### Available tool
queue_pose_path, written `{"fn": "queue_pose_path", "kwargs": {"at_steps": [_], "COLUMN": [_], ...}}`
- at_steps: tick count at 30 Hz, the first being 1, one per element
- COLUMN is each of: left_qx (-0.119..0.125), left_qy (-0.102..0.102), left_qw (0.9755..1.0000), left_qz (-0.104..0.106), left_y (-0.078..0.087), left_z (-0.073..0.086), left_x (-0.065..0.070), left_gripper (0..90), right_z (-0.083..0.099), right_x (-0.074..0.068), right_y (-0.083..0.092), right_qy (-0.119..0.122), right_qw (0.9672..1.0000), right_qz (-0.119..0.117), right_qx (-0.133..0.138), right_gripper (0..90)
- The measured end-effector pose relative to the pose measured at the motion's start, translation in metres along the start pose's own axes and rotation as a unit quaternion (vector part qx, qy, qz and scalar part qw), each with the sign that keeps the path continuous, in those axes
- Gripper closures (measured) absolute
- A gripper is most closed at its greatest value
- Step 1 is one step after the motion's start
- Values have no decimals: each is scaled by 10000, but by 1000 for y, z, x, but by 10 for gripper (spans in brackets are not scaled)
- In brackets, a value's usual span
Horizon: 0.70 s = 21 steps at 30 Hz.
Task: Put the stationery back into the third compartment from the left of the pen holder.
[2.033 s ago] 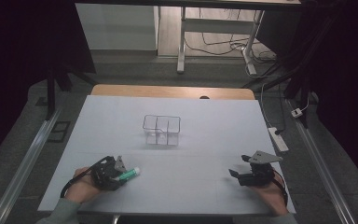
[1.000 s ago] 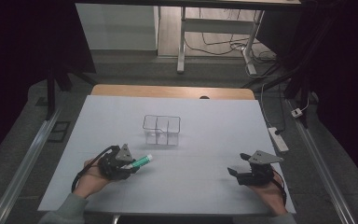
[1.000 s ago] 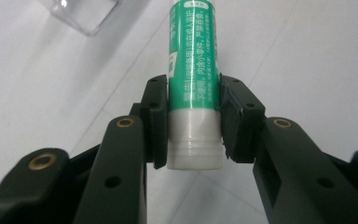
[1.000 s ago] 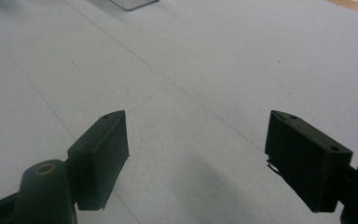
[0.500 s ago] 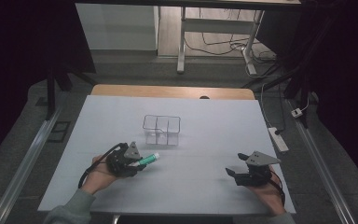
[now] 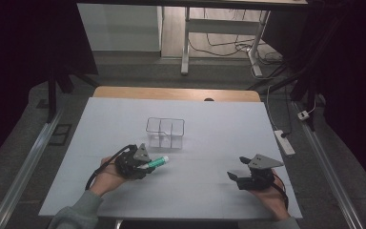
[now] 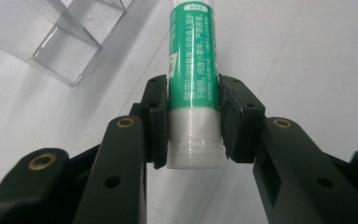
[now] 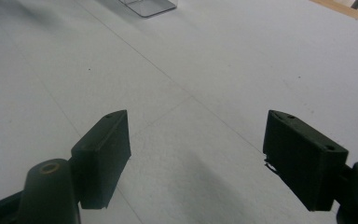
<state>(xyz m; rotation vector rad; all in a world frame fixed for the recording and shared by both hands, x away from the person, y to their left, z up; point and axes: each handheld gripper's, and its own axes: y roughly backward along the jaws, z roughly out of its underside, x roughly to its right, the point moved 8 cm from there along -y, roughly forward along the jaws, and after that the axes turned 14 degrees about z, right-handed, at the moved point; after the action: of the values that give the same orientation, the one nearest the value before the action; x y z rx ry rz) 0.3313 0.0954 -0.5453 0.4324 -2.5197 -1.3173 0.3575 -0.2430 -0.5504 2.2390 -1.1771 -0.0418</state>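
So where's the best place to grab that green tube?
Low on the green tube, where the label meets the white cap. The left gripper comes from the cap end, one of its fingers on each round side. The straight, slim body fits squarely between flat pads.

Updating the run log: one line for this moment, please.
left tongs: shut on green-and-white tube | right tongs: open, empty | clear plastic divided box: untouched

Green tube (image 7: 193,60) between black fingers (image 7: 156,119)

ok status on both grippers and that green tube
Left gripper shut on green-and-white plastic tube. Right gripper open, holding nothing. Clear plastic divided box ahead, path unobstructed.
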Motion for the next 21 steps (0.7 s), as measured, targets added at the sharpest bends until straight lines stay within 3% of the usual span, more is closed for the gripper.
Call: {"fn": "queue_pose_path", "kwargs": {"at_steps": [21], "left_qx": [-62], "left_qy": [-271], "left_qw": [9995], "left_qz": [128], "left_y": [-21], "left_z": [-32], "left_x": [3], "left_gripper": [648], "right_z": [-6], "right_x": [-14], "right_y": [-5], "right_qy": [137], "right_qw": [9998], "right_qz": [-110], "right_qx": [-49], "right_gripper": [226]}}
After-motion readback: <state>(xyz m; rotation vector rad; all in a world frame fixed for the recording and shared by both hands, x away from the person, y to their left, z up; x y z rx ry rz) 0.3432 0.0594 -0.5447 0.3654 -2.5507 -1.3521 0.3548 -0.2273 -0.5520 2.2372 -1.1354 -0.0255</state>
